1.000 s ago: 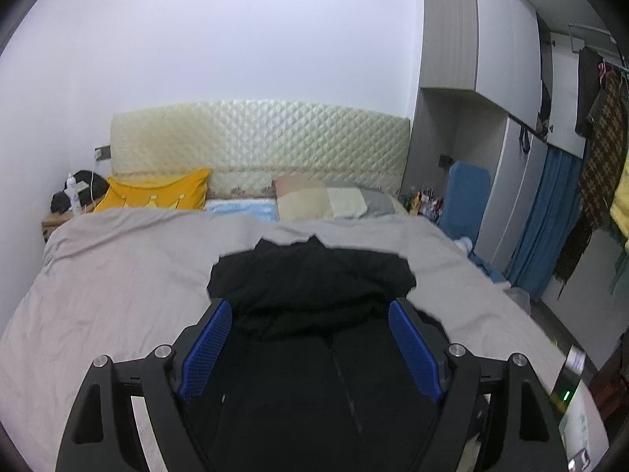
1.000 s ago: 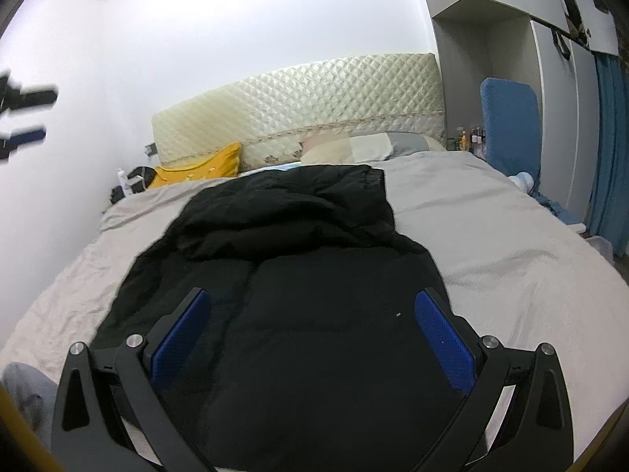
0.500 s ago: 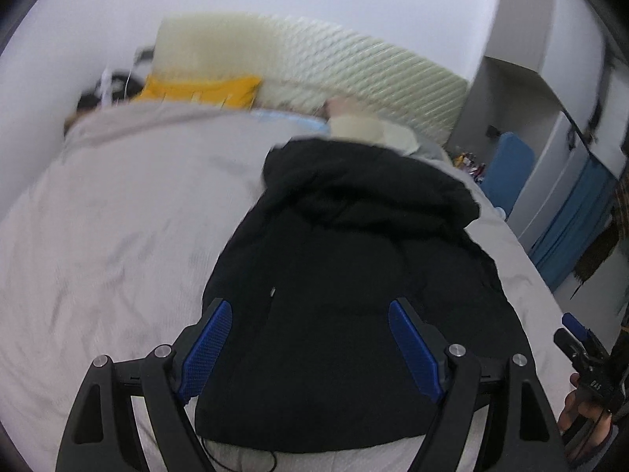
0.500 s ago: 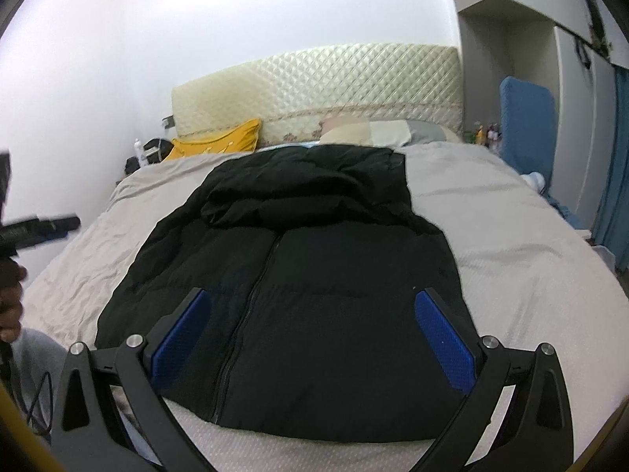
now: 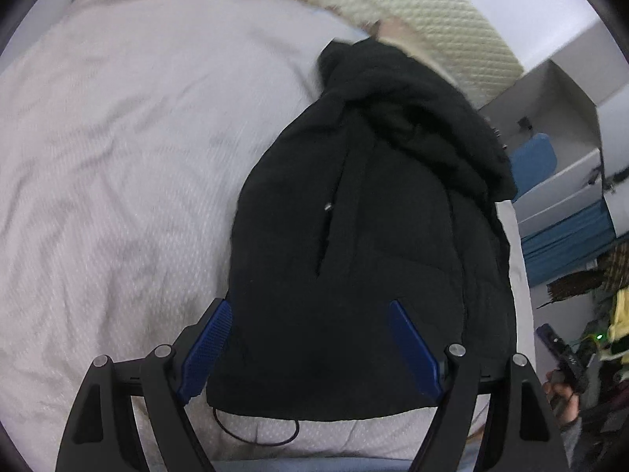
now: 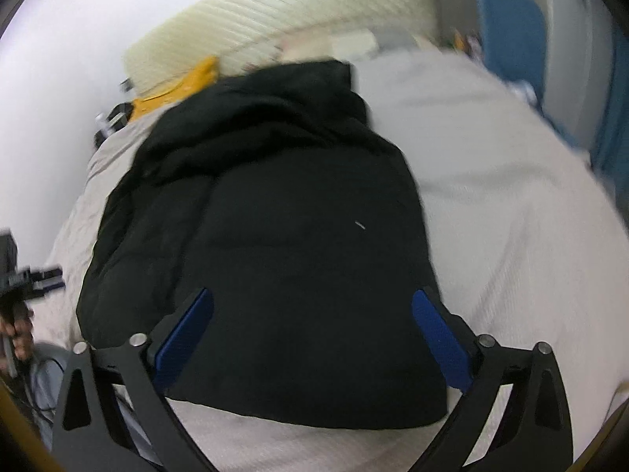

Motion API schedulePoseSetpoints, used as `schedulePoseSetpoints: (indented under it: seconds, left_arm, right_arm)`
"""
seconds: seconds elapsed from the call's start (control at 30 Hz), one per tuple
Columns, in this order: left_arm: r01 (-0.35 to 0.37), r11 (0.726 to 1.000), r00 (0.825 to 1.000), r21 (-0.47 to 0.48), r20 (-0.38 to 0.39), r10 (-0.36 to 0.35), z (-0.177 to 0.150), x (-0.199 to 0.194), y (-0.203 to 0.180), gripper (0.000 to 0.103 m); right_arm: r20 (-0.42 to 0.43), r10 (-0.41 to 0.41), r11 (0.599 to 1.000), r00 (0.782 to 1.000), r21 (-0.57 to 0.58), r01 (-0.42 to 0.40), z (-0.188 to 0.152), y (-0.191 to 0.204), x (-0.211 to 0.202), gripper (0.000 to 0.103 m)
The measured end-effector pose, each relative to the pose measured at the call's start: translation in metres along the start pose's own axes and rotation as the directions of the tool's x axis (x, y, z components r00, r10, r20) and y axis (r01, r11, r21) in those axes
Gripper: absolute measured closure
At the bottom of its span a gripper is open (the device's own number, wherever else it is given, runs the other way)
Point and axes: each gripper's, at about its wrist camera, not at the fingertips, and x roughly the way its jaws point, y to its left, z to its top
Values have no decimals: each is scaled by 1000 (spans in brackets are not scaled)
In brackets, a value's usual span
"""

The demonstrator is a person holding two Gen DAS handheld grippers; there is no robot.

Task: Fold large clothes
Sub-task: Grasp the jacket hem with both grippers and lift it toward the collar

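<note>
A black padded hooded jacket (image 5: 373, 236) lies flat on the bed, hood toward the headboard, hem toward me; it also shows in the right wrist view (image 6: 291, 244). My left gripper (image 5: 310, 310) is open and empty, hovering above the jacket's hem at its left side. My right gripper (image 6: 312, 299) is open and empty above the hem at the right side. The right gripper appears at the edge of the left wrist view (image 5: 566, 358), and the left gripper at the edge of the right wrist view (image 6: 27, 279).
The bed has a pale grey cover (image 5: 118, 157) and a cream quilted headboard (image 6: 275, 27). A yellow pillow (image 6: 177, 82) lies at the head. A blue chair (image 5: 534, 157) and wardrobe stand to the right. A thin black cord (image 5: 255, 432) lies near the hem.
Both grippers have tilted downward and moved closer over the jacket's hem. The left view has swung left, the right view right. Both stay open.
</note>
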Motion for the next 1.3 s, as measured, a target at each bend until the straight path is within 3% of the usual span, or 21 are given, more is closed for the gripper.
schedulePoseSetpoints:
  seconds: [0.13, 0.3, 0.53, 0.63, 0.73, 0.87, 0.93, 1.07, 1.17, 1.3]
  left_arm:
    - [-9, 994, 996, -106, -89, -1, 3, 21, 20, 21]
    - [-25, 987, 986, -160, -167, -2, -1, 43, 25, 21]
    - [17, 954, 983, -300, -170, -71, 0, 52, 51, 21]
    - [-11, 947, 979, -320, -198, -55, -1, 57, 56, 21]
    - [-35, 946, 976, -322, -215, -37, -2, 60, 57, 21]
    - [-66, 950, 972, -305, -236, -8, -1, 66, 51, 19]
    - [-74, 945, 969, -319, -248, -7, 0, 71, 50, 18]
    - [-97, 934, 964, -345, -266, 2, 1, 77, 53, 13]
    - [-118, 934, 959, -337, -284, 18, 3, 84, 48, 12]
    - [-97, 943, 954, -317, -299, -2, 12, 97, 30, 12]
  right_arm:
    - [-64, 30, 989, 998, 148, -20, -8, -42, 20, 11]
    - [-122, 34, 976, 992, 219, -7, -16, -61, 47, 11]
    - [-196, 96, 953, 976, 300, -34, -28, -70, 78, 10]
    - [-205, 161, 948, 965, 304, -94, -29, -63, 85, 10]
    - [-140, 253, 938, 957, 277, -207, -24, -47, 73, 10]
    - [-58, 384, 905, 922, 224, -362, -19, -31, 52, 11]
    - [-34, 409, 902, 912, 170, -398, -19, -22, 44, 11]
    - [-59, 357, 922, 932, 181, -341, -27, -23, 52, 10]
    - [-133, 273, 946, 953, 217, -240, -34, -32, 71, 10]
    - [-205, 204, 955, 957, 256, -149, -39, -39, 89, 7]
